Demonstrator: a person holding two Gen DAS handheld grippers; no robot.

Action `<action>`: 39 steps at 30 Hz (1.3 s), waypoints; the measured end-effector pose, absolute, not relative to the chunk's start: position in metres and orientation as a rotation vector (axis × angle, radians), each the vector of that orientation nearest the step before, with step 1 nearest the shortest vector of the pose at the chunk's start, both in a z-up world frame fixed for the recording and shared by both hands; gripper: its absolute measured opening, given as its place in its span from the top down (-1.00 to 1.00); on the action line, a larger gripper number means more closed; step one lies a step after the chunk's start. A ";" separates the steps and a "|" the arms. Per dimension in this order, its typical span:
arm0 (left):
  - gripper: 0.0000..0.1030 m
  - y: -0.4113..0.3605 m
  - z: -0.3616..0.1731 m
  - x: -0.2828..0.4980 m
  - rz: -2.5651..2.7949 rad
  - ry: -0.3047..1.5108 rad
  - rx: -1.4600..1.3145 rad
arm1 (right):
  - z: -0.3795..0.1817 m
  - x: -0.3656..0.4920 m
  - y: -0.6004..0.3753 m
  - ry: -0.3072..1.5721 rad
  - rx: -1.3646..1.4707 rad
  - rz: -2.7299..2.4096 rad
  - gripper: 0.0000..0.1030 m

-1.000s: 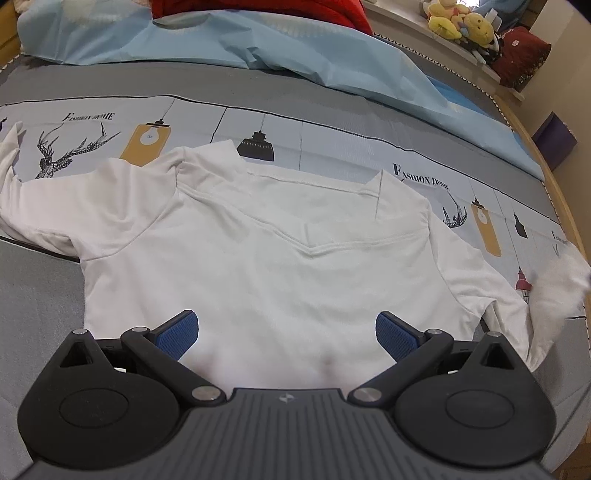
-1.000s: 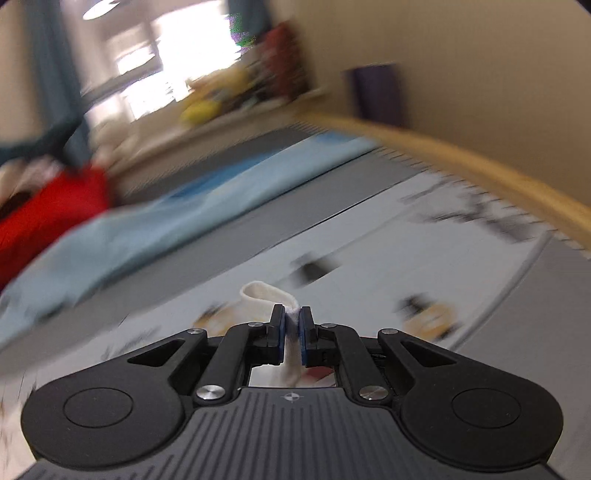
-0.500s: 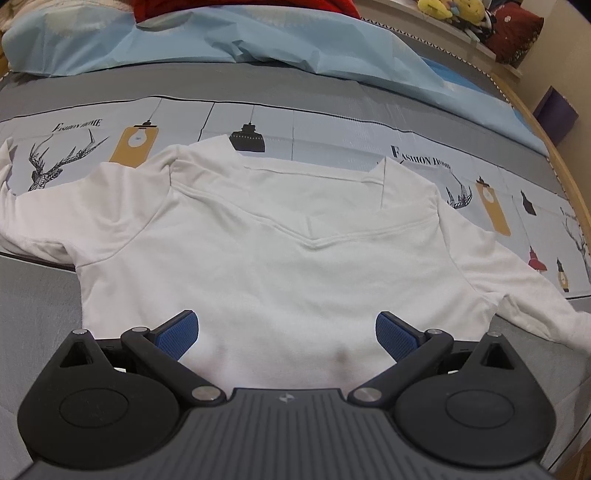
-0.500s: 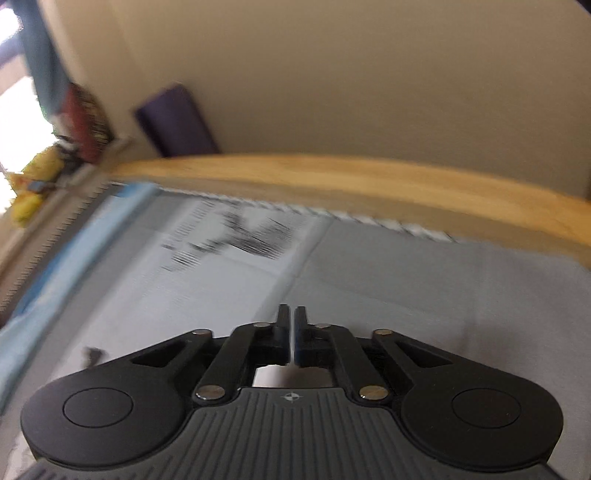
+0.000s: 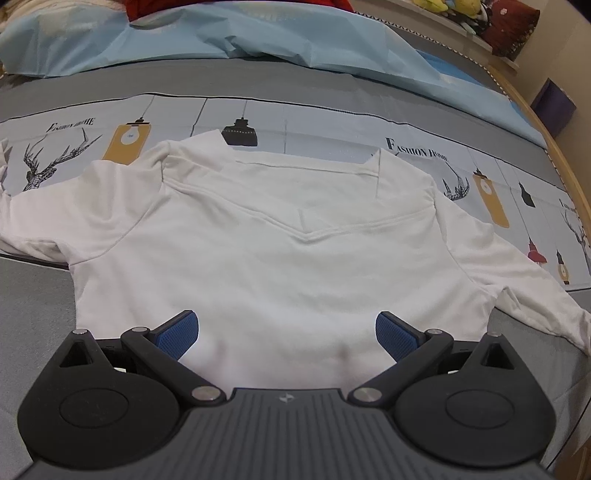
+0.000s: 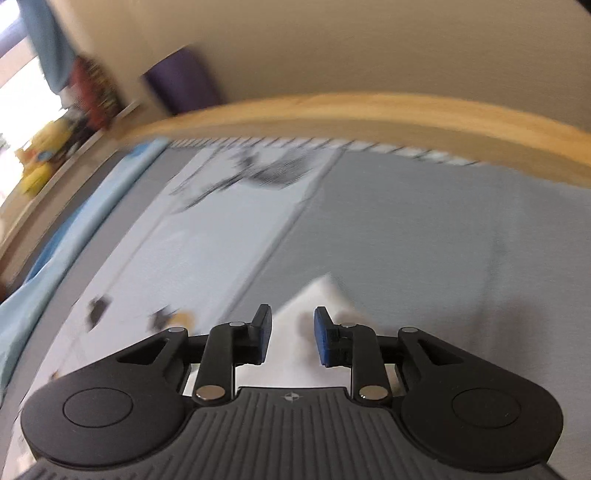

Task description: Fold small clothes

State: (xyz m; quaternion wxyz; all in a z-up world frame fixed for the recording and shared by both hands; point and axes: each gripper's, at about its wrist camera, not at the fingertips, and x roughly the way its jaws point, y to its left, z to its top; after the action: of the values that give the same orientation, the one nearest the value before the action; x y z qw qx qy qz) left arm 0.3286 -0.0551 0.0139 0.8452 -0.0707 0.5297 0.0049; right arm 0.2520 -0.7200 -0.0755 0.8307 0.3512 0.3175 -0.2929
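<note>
A small white long-sleeved V-neck shirt (image 5: 280, 266) lies flat on the bed, neck away from me, both sleeves spread out to the sides. My left gripper (image 5: 286, 332) is open wide and empty, hovering over the shirt's bottom hem. In the blurred right wrist view, my right gripper (image 6: 291, 338) is partly open, with the shirt's right sleeve end (image 6: 314, 299) lying loose on the grey sheet between and beyond its fingers. The fingers do not pinch it.
The bed has a grey sheet with a pale printed band (image 5: 332, 122). A light blue duvet (image 5: 258, 33) is bunched at the far side. A wooden bed rail (image 6: 369, 110) curves past the right gripper. Plush toys (image 5: 458, 11) and a purple box (image 5: 556, 107) are beyond it.
My right gripper carried the sleeve end outward, laid it on the sheet and opened its jaws. The right sleeve now lies stretched out. My left gripper stayed open over the hem.
</note>
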 end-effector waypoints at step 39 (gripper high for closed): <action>-0.03 0.273 0.003 0.307 0.409 0.897 -0.443 | 0.024 0.291 -0.200 0.813 0.265 0.258 0.29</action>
State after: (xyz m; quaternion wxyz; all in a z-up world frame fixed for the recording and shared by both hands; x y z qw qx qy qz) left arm 0.3073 0.2731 0.0035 0.8575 -0.2109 0.4271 0.1946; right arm 0.2911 -0.2004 0.0243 0.9019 0.1280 0.3933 0.1247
